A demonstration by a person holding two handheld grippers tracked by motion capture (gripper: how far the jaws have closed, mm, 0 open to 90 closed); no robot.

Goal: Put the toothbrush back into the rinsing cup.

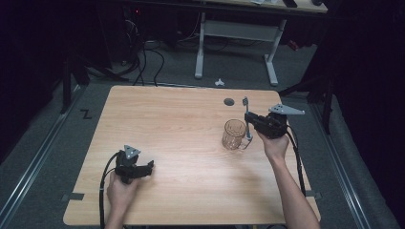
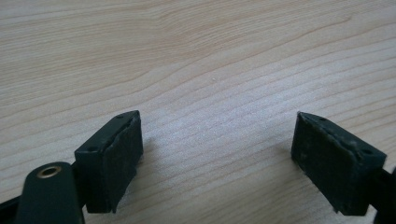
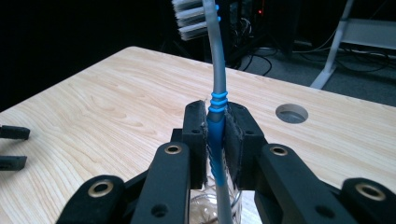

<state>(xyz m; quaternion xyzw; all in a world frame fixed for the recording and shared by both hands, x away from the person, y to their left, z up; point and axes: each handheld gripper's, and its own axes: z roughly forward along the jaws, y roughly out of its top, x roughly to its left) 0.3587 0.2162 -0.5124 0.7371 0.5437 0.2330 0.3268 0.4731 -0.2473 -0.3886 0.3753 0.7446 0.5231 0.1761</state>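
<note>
At the near left of the wooden table [image 1: 167,133], the left gripper [image 1: 149,167] rests low over the bare boards in a person's left hand [image 1: 122,191], its jaws standing wide apart with nothing between them; seen along its own length, the two black pads [image 2: 122,158] frame plain wood grain. Toward the right of the tabletop stands a clear glass mug [image 1: 234,134], upright, its handle turned to the right. Just beside and above it, the right gripper [image 1: 249,118] is clamped on a toothbrush [image 3: 215,121] (grey handle, blue ribbed grip), held upright with the white bristle head [image 3: 189,18] at the top and the lower end of the handle reaching down into the mug's mouth [image 3: 210,205]. The jaws press on the blue grip from either side. The person's right hand [image 1: 276,143] holds that gripper from the table's right edge. Behind the mug, a round cable hole [image 1: 229,101] sits in the tabletop near its far edge.
</note>
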